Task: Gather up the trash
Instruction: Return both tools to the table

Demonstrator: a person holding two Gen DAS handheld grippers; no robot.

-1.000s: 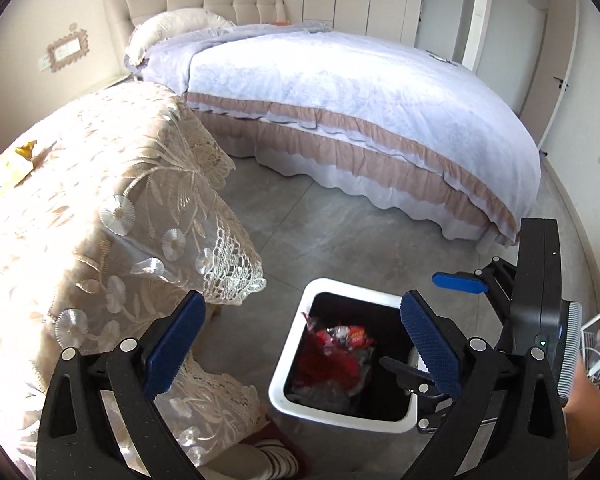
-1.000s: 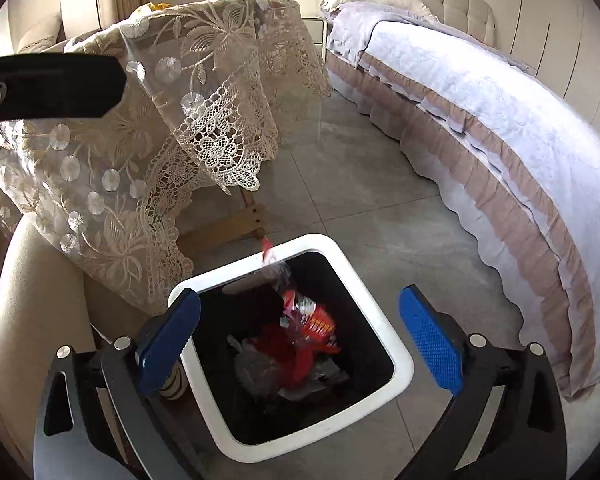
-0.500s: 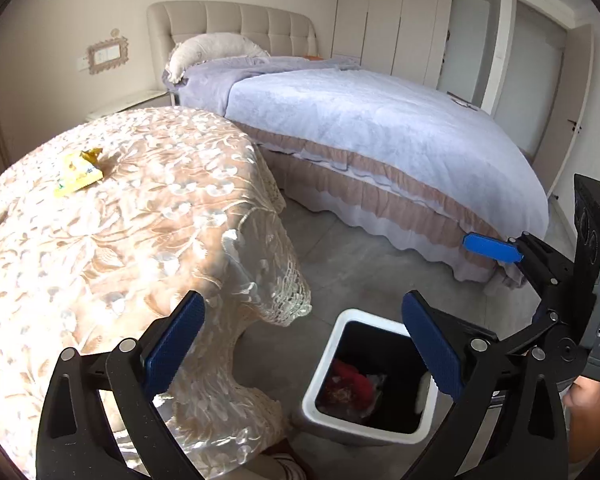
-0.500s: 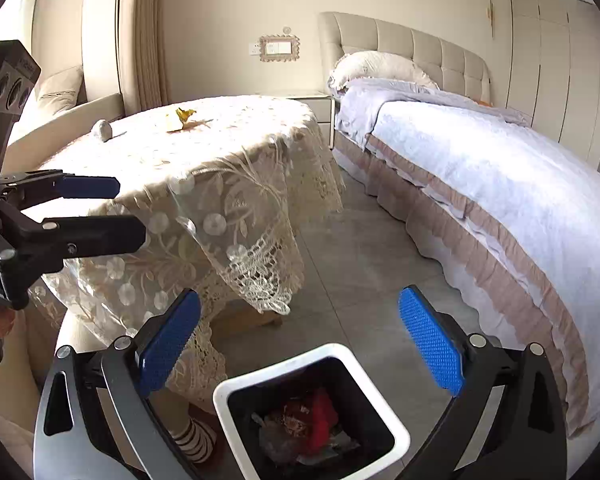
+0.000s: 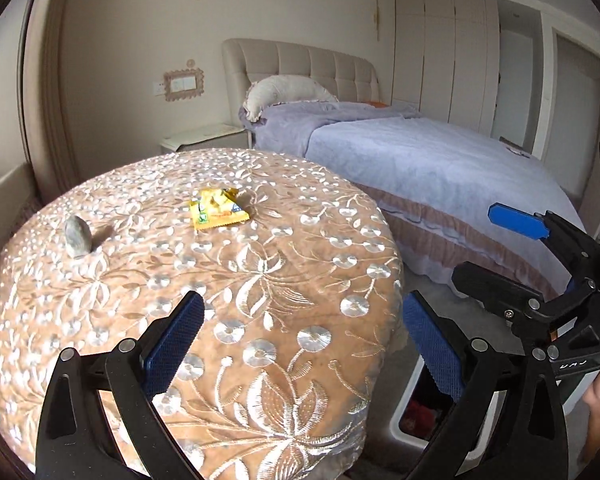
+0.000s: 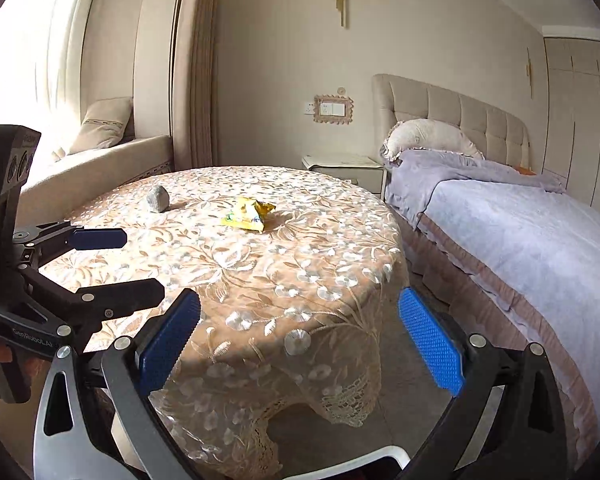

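A yellow snack wrapper (image 5: 218, 213) lies flat on the round table with the lace cloth (image 5: 260, 280), toward its far side; it also shows in the right wrist view (image 6: 249, 218). A small grey crumpled lump (image 5: 77, 236) sits left of it, also in the right wrist view (image 6: 157, 199). My left gripper (image 5: 300, 344) is open and empty above the table's near edge. My right gripper (image 6: 300, 340) is open and empty beside the table, right of the left one. The white trash bin (image 5: 414, 420) with red wrappers stands on the floor below, partly hidden.
A bed with a lilac cover (image 5: 440, 160) runs along the right of the table, with a strip of grey floor (image 6: 416, 344) between. A window seat with a cushion (image 6: 104, 128) lies behind the table. A nightstand (image 6: 344, 166) stands by the headboard.
Both grippers have risen from over the bin and tilted up toward the tabletop. The bin has dropped to the bottom edge of both views. The wrapper and grey lump have come into full view.
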